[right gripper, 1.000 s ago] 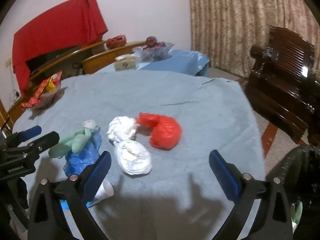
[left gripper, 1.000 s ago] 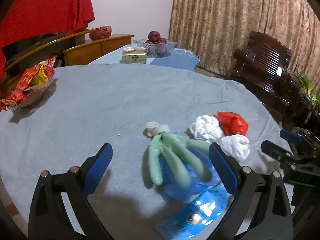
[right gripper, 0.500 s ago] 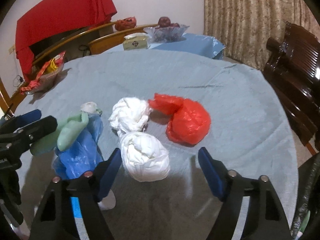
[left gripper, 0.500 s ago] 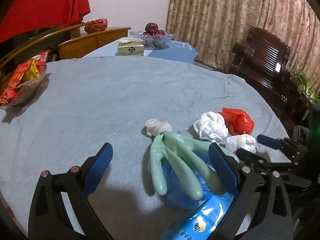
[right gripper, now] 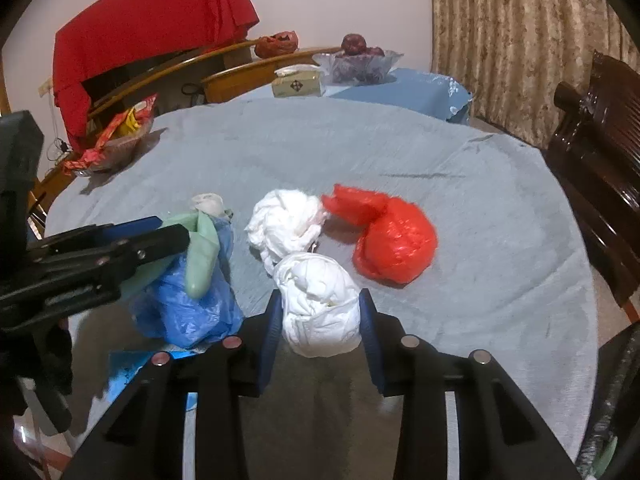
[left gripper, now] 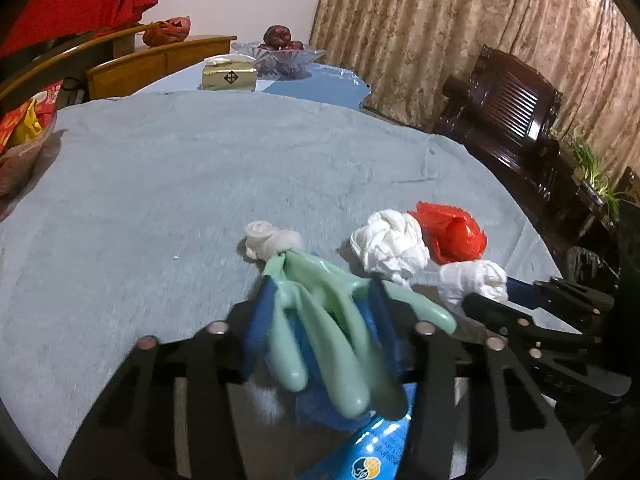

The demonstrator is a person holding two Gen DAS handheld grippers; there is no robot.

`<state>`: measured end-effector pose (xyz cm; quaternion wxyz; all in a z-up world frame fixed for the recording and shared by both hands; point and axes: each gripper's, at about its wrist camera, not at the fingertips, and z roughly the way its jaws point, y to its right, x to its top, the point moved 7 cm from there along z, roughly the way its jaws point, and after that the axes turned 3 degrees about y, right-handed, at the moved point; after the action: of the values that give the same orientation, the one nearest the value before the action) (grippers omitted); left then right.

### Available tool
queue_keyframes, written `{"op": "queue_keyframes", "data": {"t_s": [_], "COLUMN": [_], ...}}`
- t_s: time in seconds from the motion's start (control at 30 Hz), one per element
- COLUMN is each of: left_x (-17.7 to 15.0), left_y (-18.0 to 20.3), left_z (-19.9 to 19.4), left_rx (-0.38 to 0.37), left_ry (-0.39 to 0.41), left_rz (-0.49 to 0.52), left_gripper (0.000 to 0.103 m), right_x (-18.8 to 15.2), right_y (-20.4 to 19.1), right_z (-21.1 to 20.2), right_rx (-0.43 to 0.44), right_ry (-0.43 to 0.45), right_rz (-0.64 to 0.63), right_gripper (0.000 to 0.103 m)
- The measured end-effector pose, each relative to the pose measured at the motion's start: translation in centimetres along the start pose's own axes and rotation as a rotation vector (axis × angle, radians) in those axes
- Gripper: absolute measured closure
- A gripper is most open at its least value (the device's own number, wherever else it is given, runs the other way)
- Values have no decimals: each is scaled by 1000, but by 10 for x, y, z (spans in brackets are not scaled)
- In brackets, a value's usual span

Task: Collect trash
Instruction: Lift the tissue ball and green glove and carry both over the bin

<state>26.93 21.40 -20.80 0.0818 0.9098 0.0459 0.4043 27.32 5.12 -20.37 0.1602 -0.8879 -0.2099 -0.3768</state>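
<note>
Now | left hand-held gripper closing on green glove | right hand-held gripper closing on white wad

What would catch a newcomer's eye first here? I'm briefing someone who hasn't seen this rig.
The left gripper closing around a green rubber glove lying on a blue plastic bag. Beside it, the right gripper is closing on a white knotted bag, and a red plastic bag glows just beyond.

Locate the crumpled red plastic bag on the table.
In the right wrist view, the crumpled red plastic bag lies right of centre on the grey tablecloth, touching the knotted white bag.
</note>
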Motion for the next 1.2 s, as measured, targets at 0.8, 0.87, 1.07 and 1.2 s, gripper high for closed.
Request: {"op": "queue_keyframes", "data": {"t_s": [0.8, 0.87, 1.07, 1.2], "left_x": [-7, -10, -10, -11], "left_y": [6, 2, -14, -20], "left_z": [-27, -24, -18, -8], "left_rx": [15, 27, 75, 30], "left_ry": [51, 41, 28, -11], "left_rz": [15, -3, -44, -84], "left_gripper": [92, 78, 43, 41], "right_x": [2, 0, -8, -11], "right_y": [12, 13, 15, 15], "right_z": [-31, -30, -26, -23], "right_rx": [-15, -17, -19, -19], "right_ry": [30, 21, 3, -2], "right_rz": [26, 28, 35, 33], "right_gripper": [66, 66, 65, 65]}}
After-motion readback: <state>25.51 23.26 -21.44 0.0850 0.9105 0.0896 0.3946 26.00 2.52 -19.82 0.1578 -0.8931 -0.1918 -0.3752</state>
